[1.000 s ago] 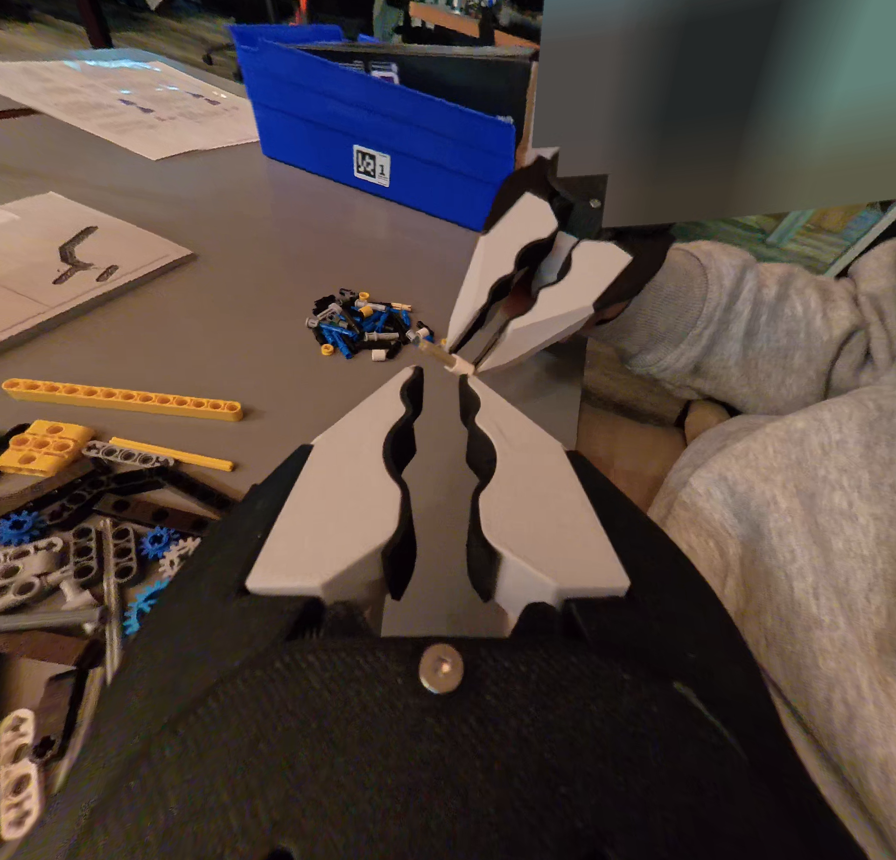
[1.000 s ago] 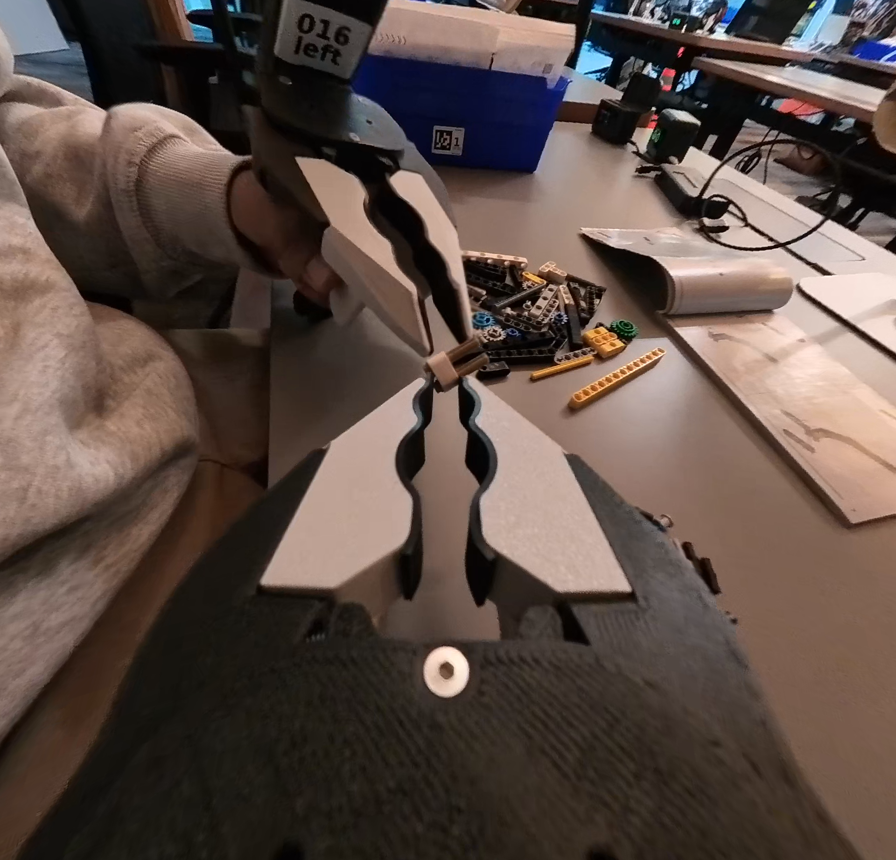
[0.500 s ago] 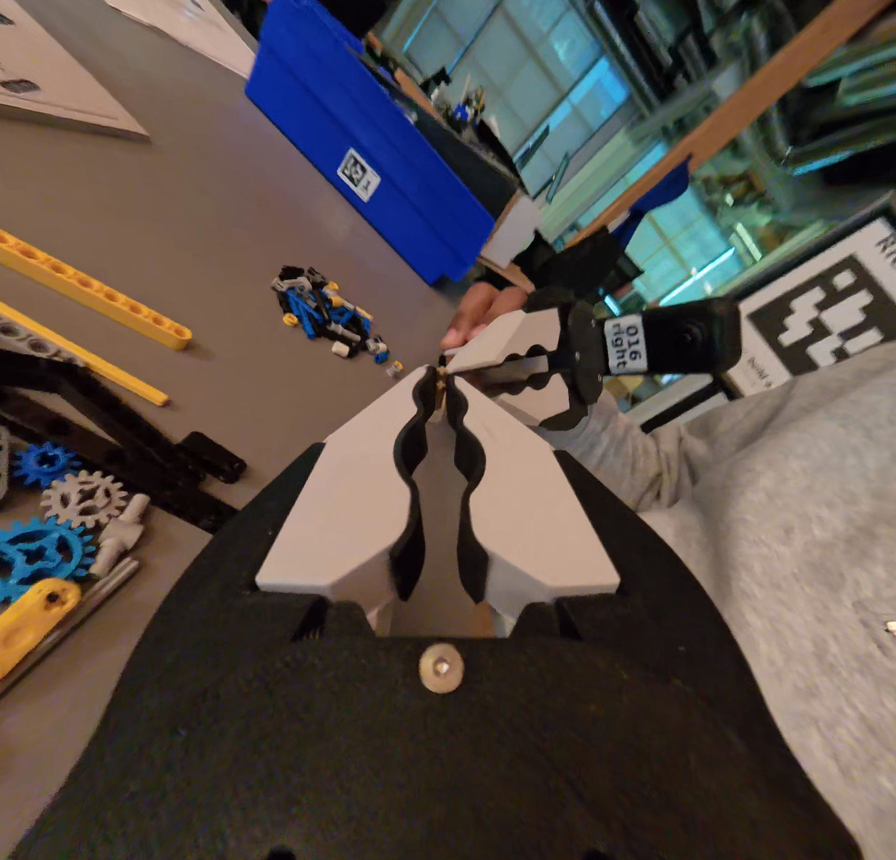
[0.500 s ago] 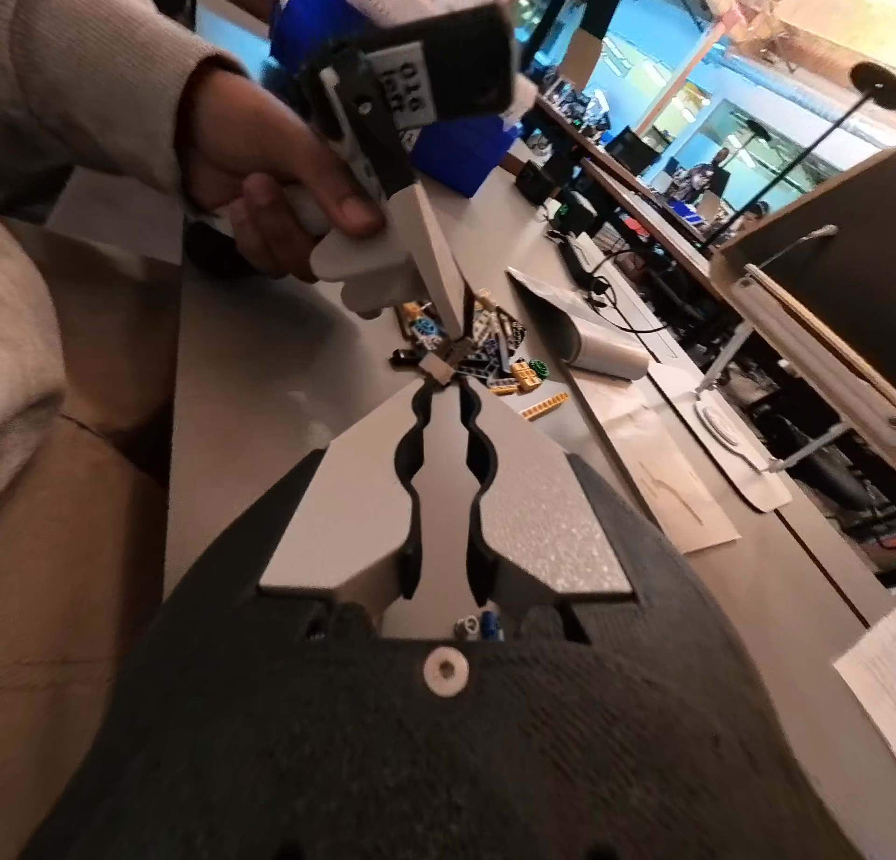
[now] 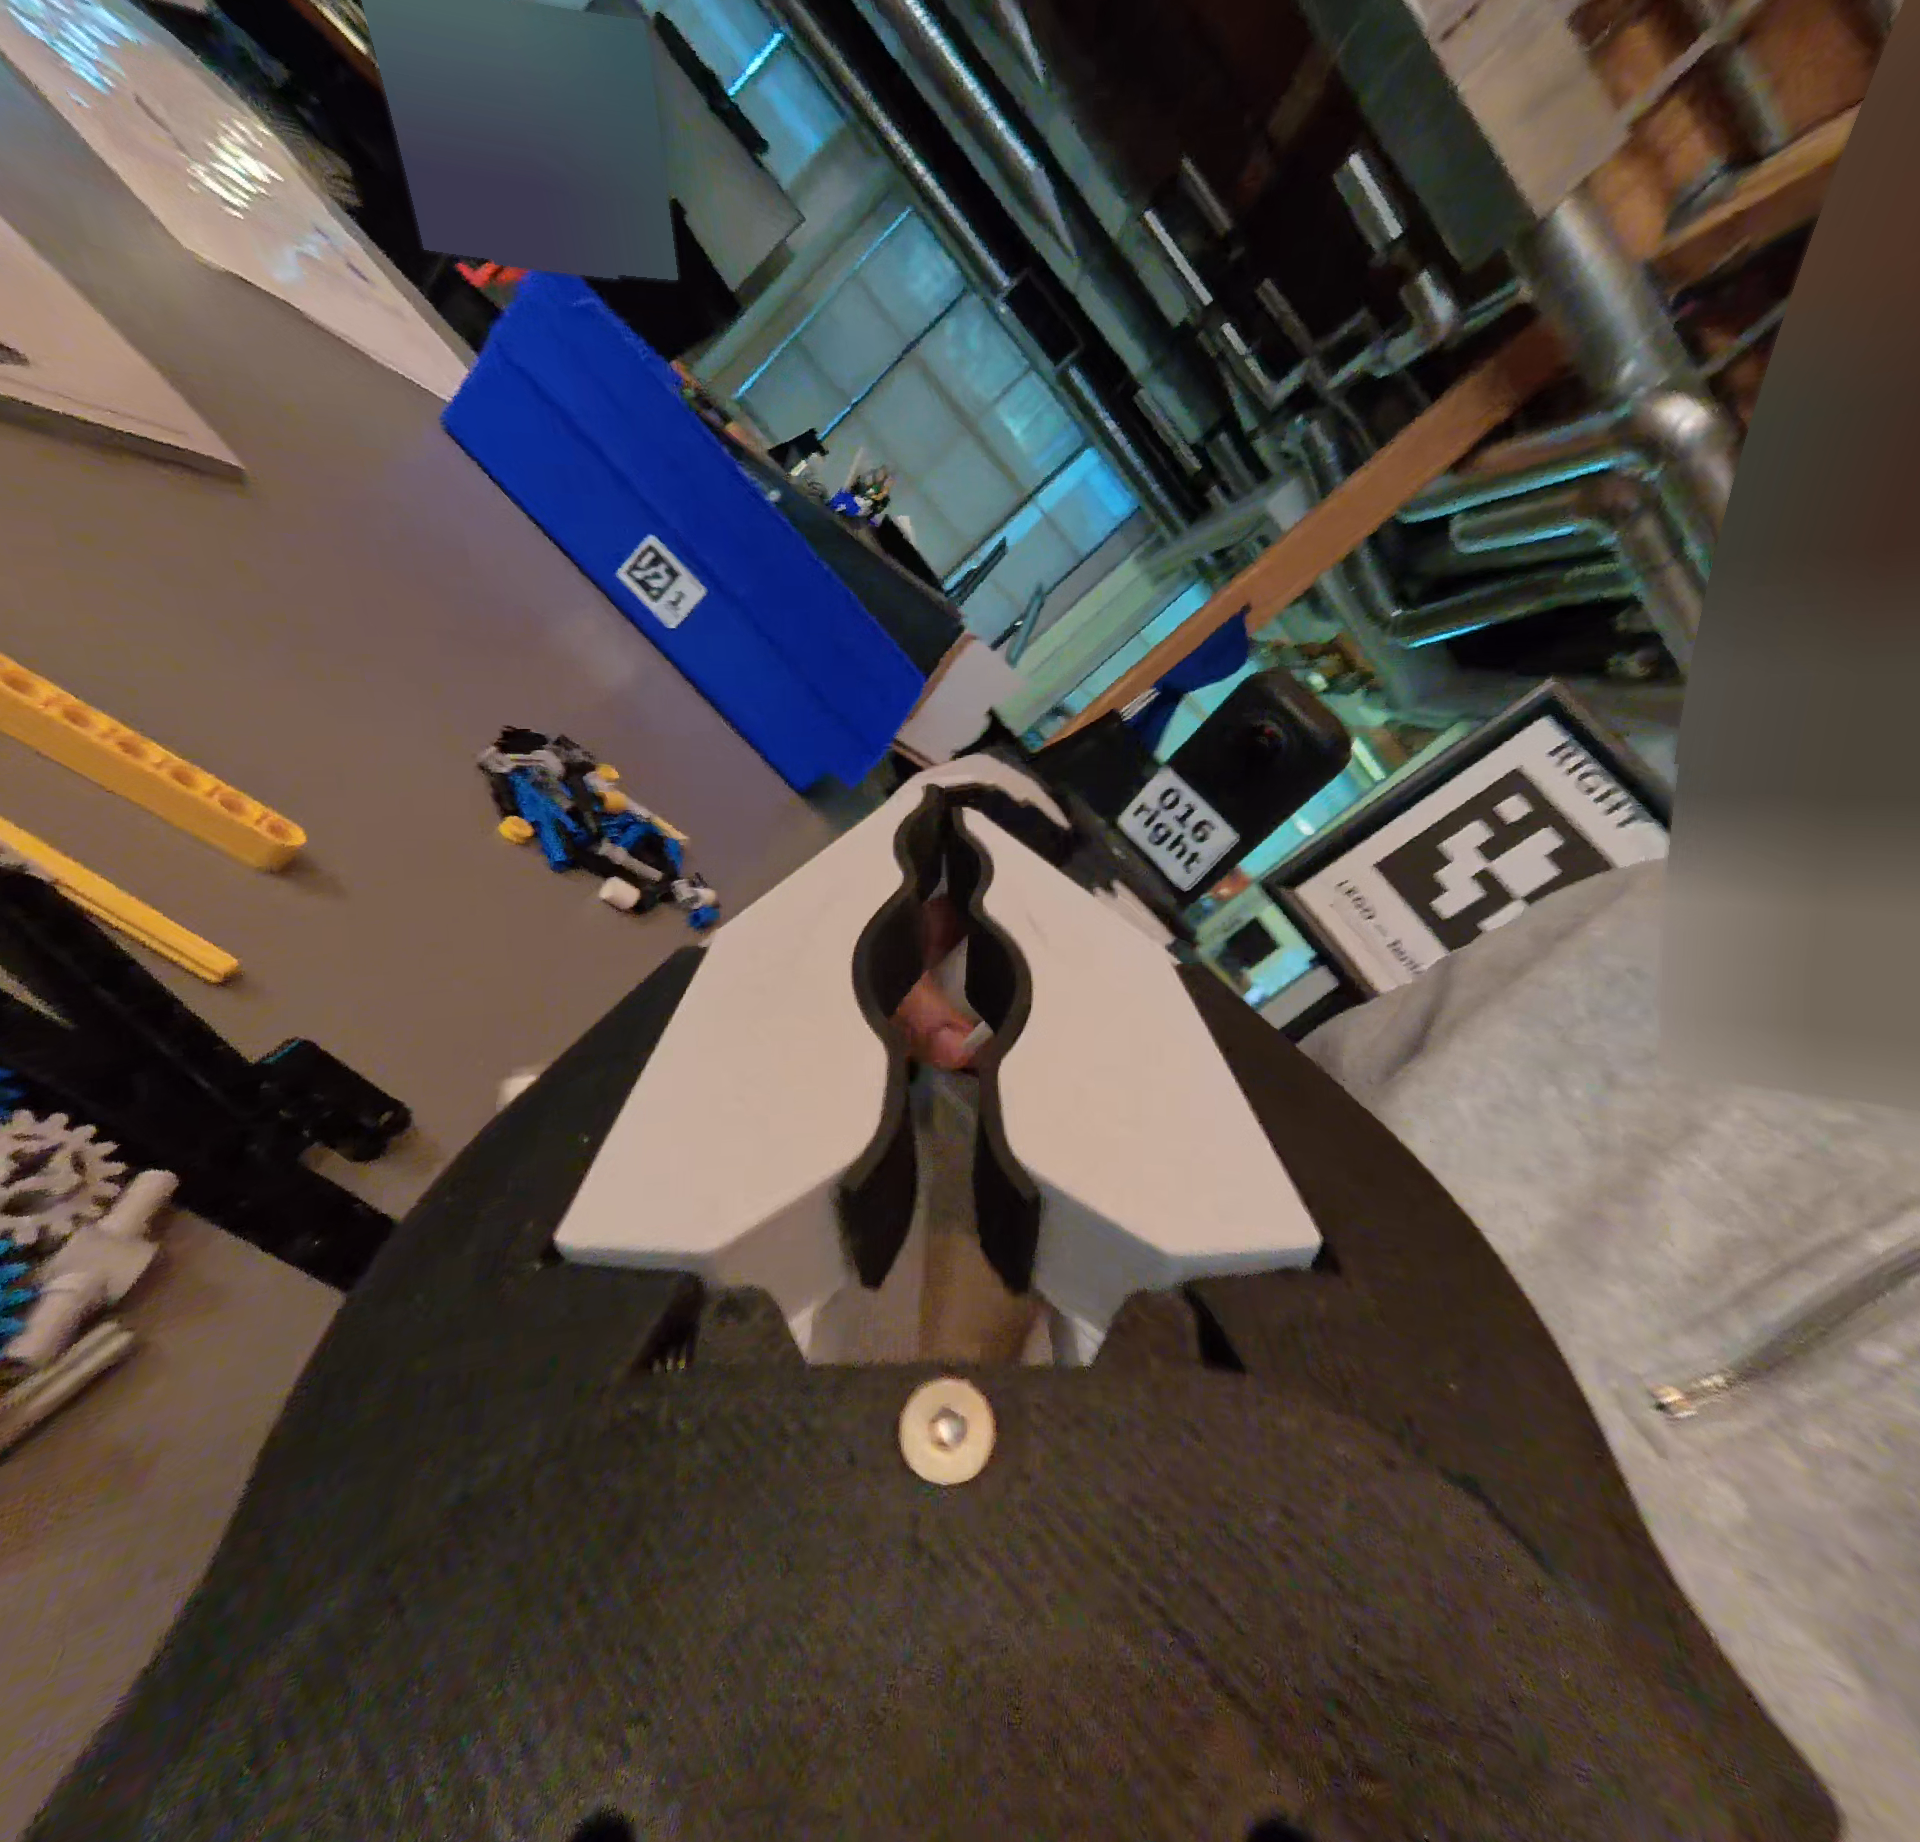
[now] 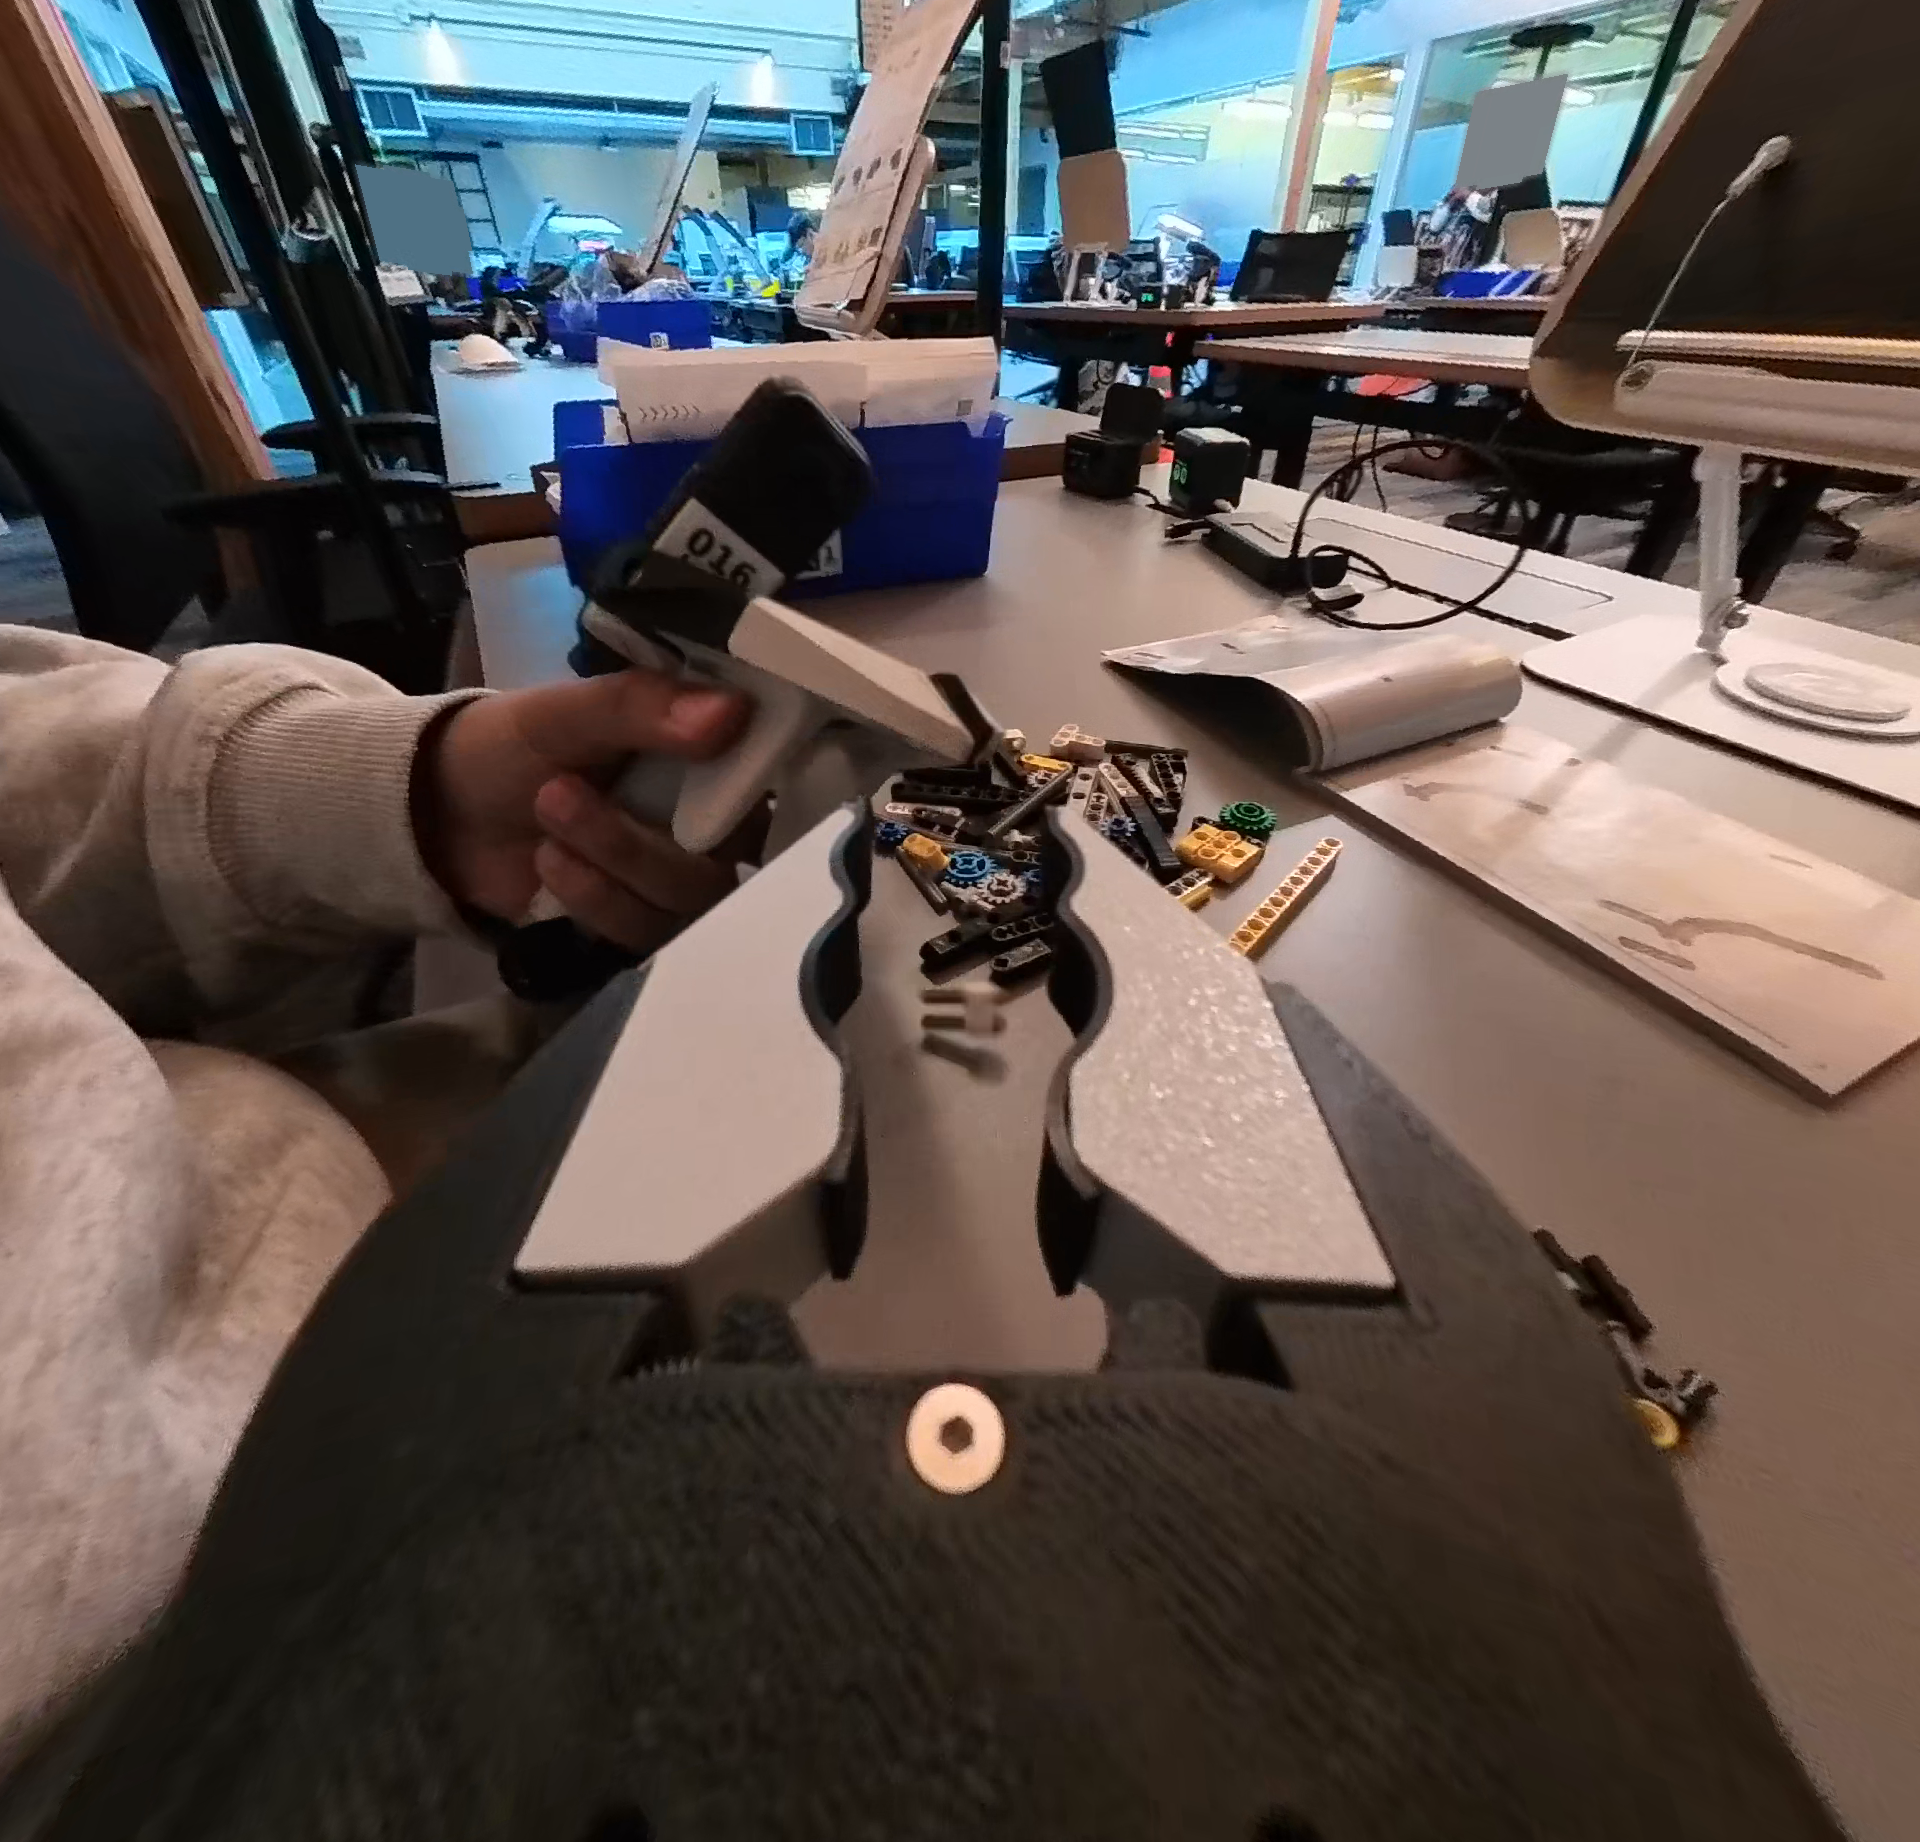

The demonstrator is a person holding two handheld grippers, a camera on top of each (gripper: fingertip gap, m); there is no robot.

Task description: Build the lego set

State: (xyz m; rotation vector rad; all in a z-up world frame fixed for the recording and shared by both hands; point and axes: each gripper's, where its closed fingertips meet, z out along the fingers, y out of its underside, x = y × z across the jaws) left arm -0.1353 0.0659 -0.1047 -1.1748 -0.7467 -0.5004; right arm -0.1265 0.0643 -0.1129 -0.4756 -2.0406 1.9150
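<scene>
My left gripper [image 5: 940, 818] is shut, its tips pressed together, raised off the table. In the right wrist view it [image 6: 982, 743] points right over the parts pile [image 6: 1039, 836], with what looks like a small grey piece [image 6: 1006, 743] at its tips. My right gripper [image 6: 956, 821] is open and empty, just in front of the left one. A small light piece [image 6: 961, 1023] shows blurred between its fingers, above the grey table [image 6: 1455, 1117]. A second heap of blue and black pins [image 5: 592, 836] lies farther off.
A yellow beam [image 6: 1283, 899], a green gear [image 6: 1247, 818], black beams [image 5: 187, 1086] and gears [image 5: 62, 1169] lie loose. A blue bin [image 6: 914, 504] stands at the back. A booklet [image 6: 1320, 680], a printed sheet [image 6: 1621, 919] and a lamp base [image 6: 1818, 691] lie right. A grey sleeve [image 6: 208, 805] is left. The tips of both grippers are at nearly the same place.
My right gripper was shut on a small tan connector and has opened. My left gripper closed at the tips and tilted up. A small piece now appears blurred below the right fingers.
</scene>
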